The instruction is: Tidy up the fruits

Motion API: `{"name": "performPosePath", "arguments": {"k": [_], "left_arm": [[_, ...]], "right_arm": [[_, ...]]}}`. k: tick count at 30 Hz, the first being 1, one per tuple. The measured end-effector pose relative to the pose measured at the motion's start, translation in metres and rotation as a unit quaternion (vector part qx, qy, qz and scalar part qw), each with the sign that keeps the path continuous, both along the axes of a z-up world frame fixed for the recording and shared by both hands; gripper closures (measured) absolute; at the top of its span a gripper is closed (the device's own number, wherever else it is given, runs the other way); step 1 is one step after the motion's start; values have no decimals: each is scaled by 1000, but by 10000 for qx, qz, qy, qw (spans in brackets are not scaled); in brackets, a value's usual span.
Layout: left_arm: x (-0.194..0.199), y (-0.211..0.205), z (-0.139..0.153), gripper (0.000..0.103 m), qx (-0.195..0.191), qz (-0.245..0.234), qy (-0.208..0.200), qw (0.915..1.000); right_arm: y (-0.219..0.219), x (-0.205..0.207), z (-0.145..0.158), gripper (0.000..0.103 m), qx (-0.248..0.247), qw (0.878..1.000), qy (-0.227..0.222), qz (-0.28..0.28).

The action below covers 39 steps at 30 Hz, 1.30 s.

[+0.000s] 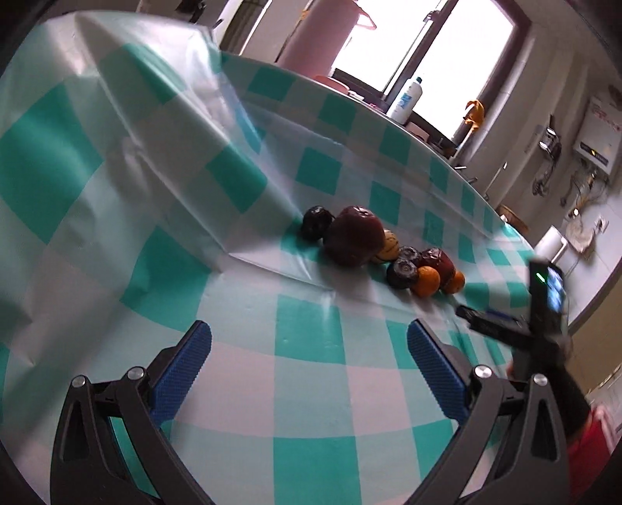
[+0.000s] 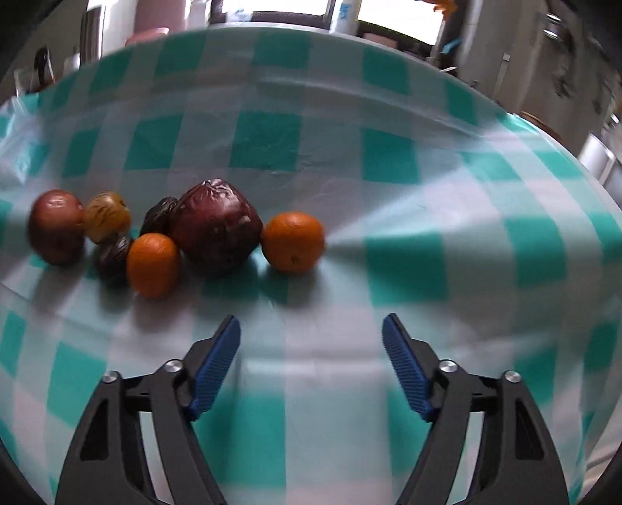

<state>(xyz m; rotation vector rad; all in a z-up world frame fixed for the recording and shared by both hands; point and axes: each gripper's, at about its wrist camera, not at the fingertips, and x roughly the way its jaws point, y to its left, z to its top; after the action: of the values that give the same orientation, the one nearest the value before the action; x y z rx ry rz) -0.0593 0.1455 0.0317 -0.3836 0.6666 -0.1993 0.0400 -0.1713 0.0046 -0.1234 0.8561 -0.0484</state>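
A cluster of fruit lies on the green-and-white checked tablecloth. In the left wrist view I see a large dark red apple, a black fruit, a yellow fruit, a wrinkled red fruit and two oranges. My left gripper is open and empty, well short of them. In the right wrist view the wrinkled red fruit sits between two oranges, with the apple far left. My right gripper is open and empty, just short of the right orange.
The tablecloth rises in a tall fold at the left behind the fruit. The table's far edge curves toward a window sill with a white bottle. A pink cylinder stands behind. The right tool's body shows at the right.
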Motion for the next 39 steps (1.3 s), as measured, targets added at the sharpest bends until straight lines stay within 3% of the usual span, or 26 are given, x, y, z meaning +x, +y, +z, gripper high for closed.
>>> {"name": "performPosePath", "arguments": {"k": [5, 11, 13, 16, 22, 27, 29, 31, 37, 39], "left_arm": [[-2, -8, -1, 2, 136, -94, -26, 9999], [-3, -11, -4, 2, 101, -70, 14, 9999], [-3, -11, -5, 2, 85, -64, 27, 9999], [-3, -11, -6, 2, 44, -40, 37, 10000], [-3, -11, -7, 2, 6, -31, 59, 10000], [0, -11, -9, 2, -22, -17, 115, 9999], [7, -13, -12, 2, 54, 46, 396, 9992], [18, -13, -20, 2, -22, 66, 962, 9953], [45, -39, -3, 2, -132, 72, 961, 9953], [62, -51, -2, 2, 2, 132, 961, 9953]], "right_arm": [[2, 36, -5, 39, -101, 9999, 45, 117], [-17, 57, -7, 47, 456, 9988, 157, 120], [-20, 56, -8, 61, 663, 9974, 177, 228], [-24, 42, -7, 62, 787, 9966, 177, 164], [-30, -32, -7, 62, 1880, 9814, 50, 383], [-36, -85, 0, 62, 2416, 9683, -287, 570], [-41, -93, 3, 62, 2654, 9620, -359, 534], [-50, -94, -3, 62, 3018, 9517, -339, 457], [-35, -82, 1, 62, 3118, 9481, -313, 532], [-35, -82, 0, 62, 3147, 9472, -315, 530]]}}
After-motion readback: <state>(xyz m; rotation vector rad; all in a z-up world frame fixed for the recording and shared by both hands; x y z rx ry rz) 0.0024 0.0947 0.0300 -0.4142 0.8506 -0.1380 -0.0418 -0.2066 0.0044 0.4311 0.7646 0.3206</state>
